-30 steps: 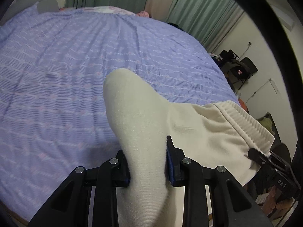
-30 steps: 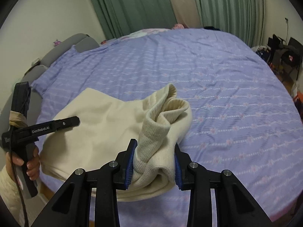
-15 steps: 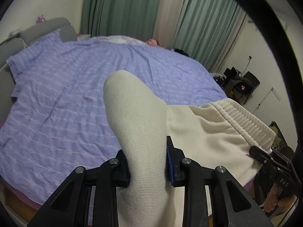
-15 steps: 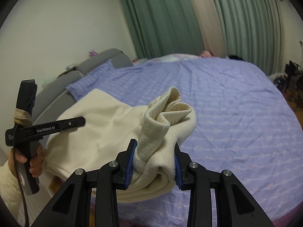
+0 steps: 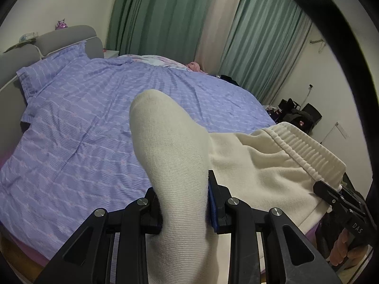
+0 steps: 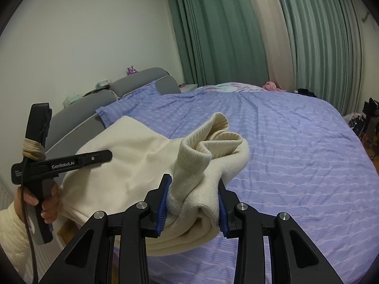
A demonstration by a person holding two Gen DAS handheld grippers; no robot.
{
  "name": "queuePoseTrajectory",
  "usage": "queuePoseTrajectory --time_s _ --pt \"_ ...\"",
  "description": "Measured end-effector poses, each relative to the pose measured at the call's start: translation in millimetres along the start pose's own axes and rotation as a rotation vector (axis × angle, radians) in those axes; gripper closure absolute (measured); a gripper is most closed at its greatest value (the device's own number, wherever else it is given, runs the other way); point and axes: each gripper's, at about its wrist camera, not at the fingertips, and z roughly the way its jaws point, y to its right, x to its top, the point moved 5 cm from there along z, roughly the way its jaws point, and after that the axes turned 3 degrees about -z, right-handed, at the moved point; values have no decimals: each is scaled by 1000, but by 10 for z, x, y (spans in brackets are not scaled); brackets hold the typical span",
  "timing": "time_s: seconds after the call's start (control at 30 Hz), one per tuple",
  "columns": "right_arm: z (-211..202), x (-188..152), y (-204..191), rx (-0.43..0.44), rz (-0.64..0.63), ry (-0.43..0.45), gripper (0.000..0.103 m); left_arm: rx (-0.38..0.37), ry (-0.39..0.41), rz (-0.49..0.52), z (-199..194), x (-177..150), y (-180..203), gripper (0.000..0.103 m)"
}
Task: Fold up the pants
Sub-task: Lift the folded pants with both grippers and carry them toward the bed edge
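Lilac bed [image 6: 296, 146], cream pants [image 5: 260, 165] clamped by left tool [image 5: 184, 209], ribbed cuff [image 6: 196, 163] in right tool [image 6: 193, 204]

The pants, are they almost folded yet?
Not folded yet. Done: both grippers have grabbed the cream pants. In hand: the left gripper pinches one part, the right gripper clamps the bunched ribbed cuffs, holding them over the purple bed. Left: laying them flat and folding.
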Motion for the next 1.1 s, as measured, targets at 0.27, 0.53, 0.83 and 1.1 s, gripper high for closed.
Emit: queuePoseTrajectory --time_s 0.27,0.53,0.83,1.1 --pt "669 116 -705 -27 92 -60 68 -14 -61 36 35 346 -980 75" --pt "1458 200 -1438 -4 74 -135 68 8 -126 14 166 548 -2104 75" --pt "2529 272 -2022 25 -3 -282 68 64 -171 47 593 861 -3120 75" --pt "3479 277 -2235 16 -39 -357 68 118 -196 75 1162 1137 -3769 74"
